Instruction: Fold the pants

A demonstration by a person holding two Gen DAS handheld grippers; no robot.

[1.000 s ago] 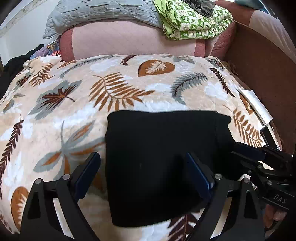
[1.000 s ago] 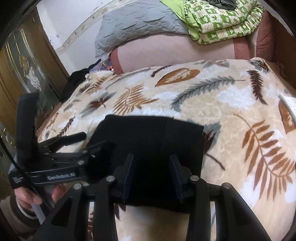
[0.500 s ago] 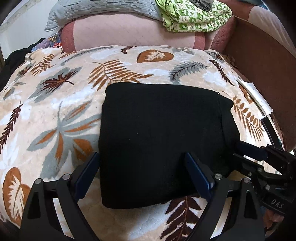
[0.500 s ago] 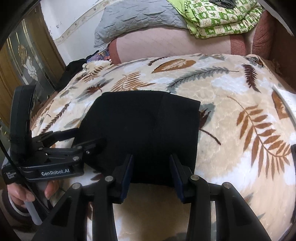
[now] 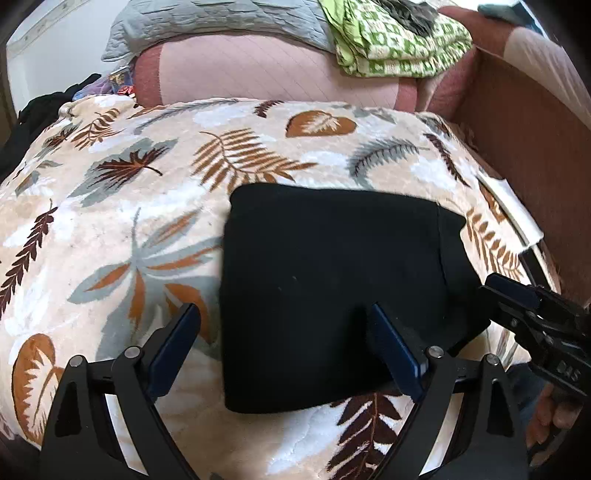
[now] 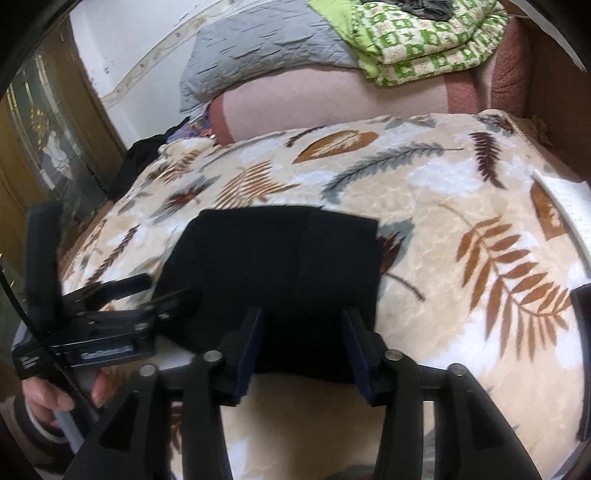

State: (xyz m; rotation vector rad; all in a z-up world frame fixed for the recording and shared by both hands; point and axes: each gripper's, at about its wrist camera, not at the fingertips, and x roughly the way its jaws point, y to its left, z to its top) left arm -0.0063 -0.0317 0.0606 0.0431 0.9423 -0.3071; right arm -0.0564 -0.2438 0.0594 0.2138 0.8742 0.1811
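Observation:
The black pants (image 5: 332,280) lie folded into a flat rectangle on the leaf-patterned blanket (image 5: 122,206). They also show in the right wrist view (image 6: 280,273). My left gripper (image 5: 284,336) is open and empty, its fingers wide apart above the pants' near left part. My right gripper (image 6: 303,332) is open and empty, with a narrower gap, above the pants' near edge. The right gripper shows at the right of the left wrist view (image 5: 532,314). The left gripper shows at the left of the right wrist view (image 6: 147,295).
A pink bolster (image 5: 273,74) lies at the far end of the bed, with a grey quilt (image 5: 207,26) and a green patterned blanket (image 5: 399,40) on it. A brown wooden wall (image 5: 528,122) runs along the right. Dark clothes (image 6: 147,155) lie at the far left.
Both grippers have drawn back and risen a little from the folded pants. The pants lie still on the blanket. Both grippers stay open.

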